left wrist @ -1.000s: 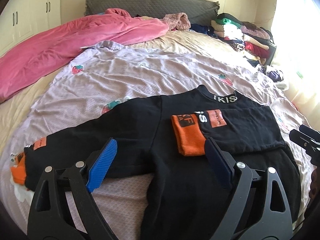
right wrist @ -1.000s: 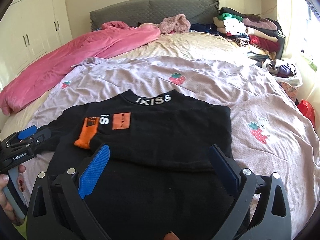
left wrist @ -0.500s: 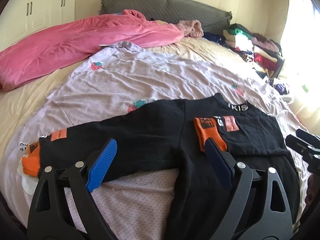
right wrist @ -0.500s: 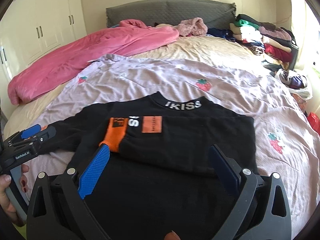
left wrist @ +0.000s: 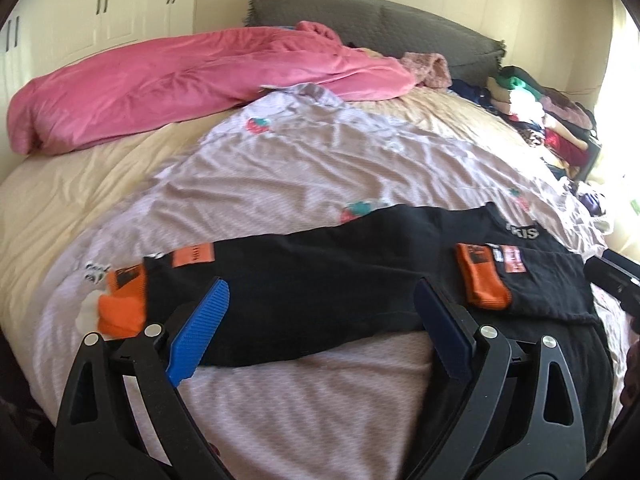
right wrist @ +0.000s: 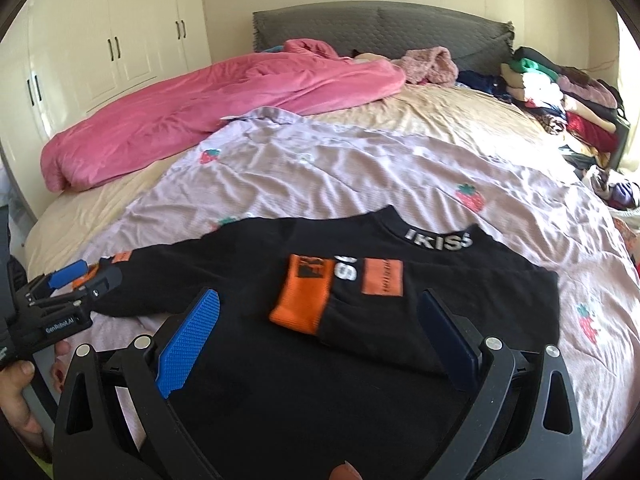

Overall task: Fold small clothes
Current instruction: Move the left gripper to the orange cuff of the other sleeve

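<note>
A black sweatshirt [left wrist: 320, 280] with orange cuffs lies flat on the lilac strawberry sheet [left wrist: 320, 168]. Its right sleeve is folded across the chest, orange cuff [right wrist: 304, 300] near the white collar lettering [right wrist: 436, 238]. Its left sleeve stretches out to the left and ends in an orange cuff [left wrist: 122, 308]. My left gripper [left wrist: 320, 336] is open and empty above the outstretched sleeve. My right gripper [right wrist: 316, 340] is open and empty above the shirt's body. The left gripper also shows in the right wrist view [right wrist: 60, 300], beside the sleeve end.
A pink duvet [left wrist: 180, 80] lies bunched along the far left of the bed. A stack of folded clothes [right wrist: 560, 96] stands at the far right by the grey headboard [right wrist: 380, 28]. White wardrobes [right wrist: 100, 52] stand at the left.
The left gripper has moved left along the outstretched sleeve, bringing its orange cuff into closer view. The right gripper has shifted slightly left over the shirt. Both stay open.
</note>
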Motion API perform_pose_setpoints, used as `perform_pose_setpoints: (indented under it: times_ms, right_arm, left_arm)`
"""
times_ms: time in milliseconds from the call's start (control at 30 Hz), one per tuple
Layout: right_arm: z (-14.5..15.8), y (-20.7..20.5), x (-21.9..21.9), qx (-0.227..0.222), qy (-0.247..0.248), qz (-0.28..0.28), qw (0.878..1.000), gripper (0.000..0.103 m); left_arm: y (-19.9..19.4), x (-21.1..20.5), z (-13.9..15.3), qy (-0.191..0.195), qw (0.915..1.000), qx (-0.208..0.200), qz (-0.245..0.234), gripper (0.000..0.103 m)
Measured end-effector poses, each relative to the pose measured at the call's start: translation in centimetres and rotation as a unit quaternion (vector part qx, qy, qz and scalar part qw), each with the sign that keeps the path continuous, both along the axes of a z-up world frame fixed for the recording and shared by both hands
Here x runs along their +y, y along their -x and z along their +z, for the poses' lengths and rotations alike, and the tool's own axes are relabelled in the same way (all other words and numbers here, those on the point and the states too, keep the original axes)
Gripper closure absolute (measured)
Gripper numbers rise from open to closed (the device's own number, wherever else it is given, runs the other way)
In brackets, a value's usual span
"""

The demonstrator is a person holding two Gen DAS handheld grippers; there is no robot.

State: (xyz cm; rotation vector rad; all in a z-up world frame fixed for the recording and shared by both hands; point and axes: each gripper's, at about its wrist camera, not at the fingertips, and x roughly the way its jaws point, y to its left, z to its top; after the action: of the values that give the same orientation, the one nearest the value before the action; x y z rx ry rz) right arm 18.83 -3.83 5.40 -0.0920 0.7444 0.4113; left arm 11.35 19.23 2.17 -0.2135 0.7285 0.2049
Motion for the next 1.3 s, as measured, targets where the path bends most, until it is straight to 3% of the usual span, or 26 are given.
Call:
perform_pose_setpoints:
  times_ms: [733, 1300]
  right_arm:
    - [-1.2, -0.5, 7.0, 0.019, 0.028, 0.041, 0.999, 0.004]
    - [-3.2, -0.5, 11.0, 0.029, 0.049, 0.065, 0.996, 0.004]
  left_arm:
    - [2.0, 6.6, -1.6, 0.048, 0.9978, 0.003, 0.045, 0.016]
    - [3.4, 13.6, -4.0, 0.082, 0.9880, 0.011, 0.131, 0.016]
